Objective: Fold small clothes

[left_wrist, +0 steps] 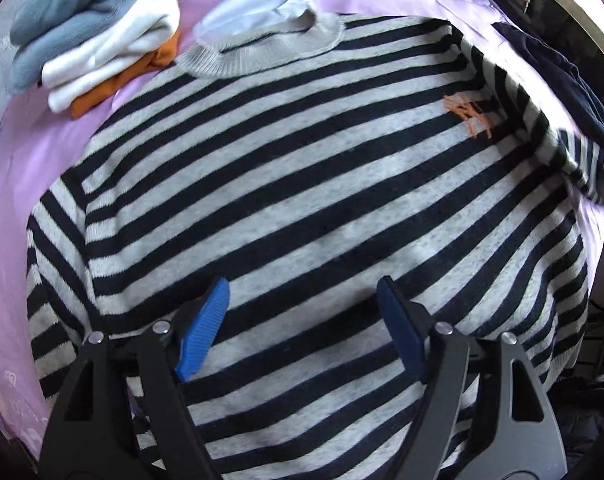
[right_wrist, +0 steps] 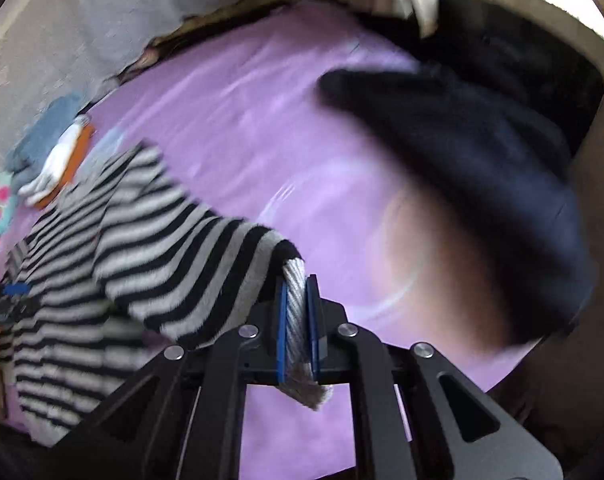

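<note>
Two grippers: left gripper jaws apart above the striped sweater, right gripper clamped on its seemingly lifted cuff.

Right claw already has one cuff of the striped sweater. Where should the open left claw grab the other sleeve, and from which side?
Take the other sleeve of the striped sweater near its lower end, coming in from the outer edge over the purple sheet. It lies flat along the body's side, so that edge is free for the left claw to pinch.
</note>
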Demonstrator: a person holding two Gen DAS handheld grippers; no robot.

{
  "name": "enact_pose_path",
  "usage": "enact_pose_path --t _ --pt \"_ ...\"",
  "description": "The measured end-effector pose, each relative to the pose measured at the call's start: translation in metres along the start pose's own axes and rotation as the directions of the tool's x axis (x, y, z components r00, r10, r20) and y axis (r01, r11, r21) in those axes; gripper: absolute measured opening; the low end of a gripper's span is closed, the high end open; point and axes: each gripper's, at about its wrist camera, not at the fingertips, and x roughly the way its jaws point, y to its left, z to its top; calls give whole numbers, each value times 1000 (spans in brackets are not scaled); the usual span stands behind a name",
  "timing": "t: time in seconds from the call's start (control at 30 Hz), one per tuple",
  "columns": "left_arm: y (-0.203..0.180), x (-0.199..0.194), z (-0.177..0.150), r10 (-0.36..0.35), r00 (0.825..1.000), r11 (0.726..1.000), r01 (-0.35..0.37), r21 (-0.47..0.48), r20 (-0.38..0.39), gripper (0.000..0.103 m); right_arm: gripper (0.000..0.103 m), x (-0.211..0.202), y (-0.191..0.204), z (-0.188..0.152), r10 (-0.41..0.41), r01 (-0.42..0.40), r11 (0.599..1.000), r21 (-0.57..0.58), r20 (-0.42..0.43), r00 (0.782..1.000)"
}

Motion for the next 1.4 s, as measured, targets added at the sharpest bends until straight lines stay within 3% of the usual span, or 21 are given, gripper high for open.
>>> enact_pose_path --t 0.07,0.1,0.23,0.3,0.37,0.4,0.47,0.53,0.57,0.63,0.67,0.77,0.8,0.83,0.9,1.07,1.13,1.2,1.27,1.33,1.4 --pt "-3 -4 3 14 1000 1000 -14 -3 14 81 9 2 -25 36 -162 164 982 -96 34 986" --pt "-3 -6 4 23 1000 1000 -23 -9 20 82 8 8 -36 50 -197 199 973 -121 23 980" --pt "6 -5 3 52 999 996 -52 -74 10 82 13 68 -60 74 -241 203 959 -196 -195 951" --pt "14 -6 -2 73 997 991 -73 -108 -1 82 20 72 -49 81 -281 240 939 -247 -144 949" --pt "25 -10 -10 95 995 984 -95 -149 -8 82 22 55 -39 91 -287 279 946 -165 -29 957" --pt "32 -14 -14 102 995 980 -102 -172 -12 82 24 49 -31 96 -232 231 964 -132 5 973" --pt "43 -18 -22 118 993 972 -120 -202 -22 82 24 45 -2 99 -39 41 991 -131 12 999" --pt "56 -20 -32 134 990 962 -140 -236 -44 82 29 63 33 94 187 -195 975 -106 -82 979" --pt "62 -20 -37 143 988 956 -152 -252 -56 82 33 75 42 90 242 -253 964 -80 -129 962" --pt "75 -20 -50 174 981 938 -191 -289 -84 83 54 111 55 74 269 -287 957 -44 -239 933" --pt "80 -20 -56 182 979 932 -202 -301 -92 83 53 136 57 63 222 -250 967 -54 -308 925" --pt "104 -29 -82 181 978 907 -206 -368 -101 83 51 122 72 67 132 -160 982 -103 -236 963" --pt "110 -38 -93 163 983 903 -184 -388 -86 83 50 110 79 71 145 -166 982 -91 -199 969" --pt "114 -45 -100 158 984 902 -176 -393 -78 83 50 91 93 78 214 -226 971 -74 -145 966" --pt "121 -58 -117 149 987 907 -159 -389 -55 85 50 73 126 83 298 -309 948 -81 -121 947" --pt "149 -81 -173 67 998 902 -67 -427 -16 86 53 46 248 55 429 -457 877 -147 -190 883" --pt "147 -81 -188 48 999 928 -46 -369 -2 86 54 45 283 29 484 -515 850 -113 -221 847" --pt "135 -76 -196 95 995 963 -93 -253 -6 85 54 37 318 -2 508 -543 834 -101 -247 825" --pt "122 -74 -201 100 995 982 -96 -166 16 84 54 38 352 -28 535 -581 810 -77 -306 787" --pt "104 -71 -205 153 987 988 -152 -25 57 84 54 36 368 -51 529 -588 804 -84 -351 773" --pt "86 -67 -207 201 975 973 -210 96 89 83 54 32 376 -62 517 -588 804 -93 -381 767"
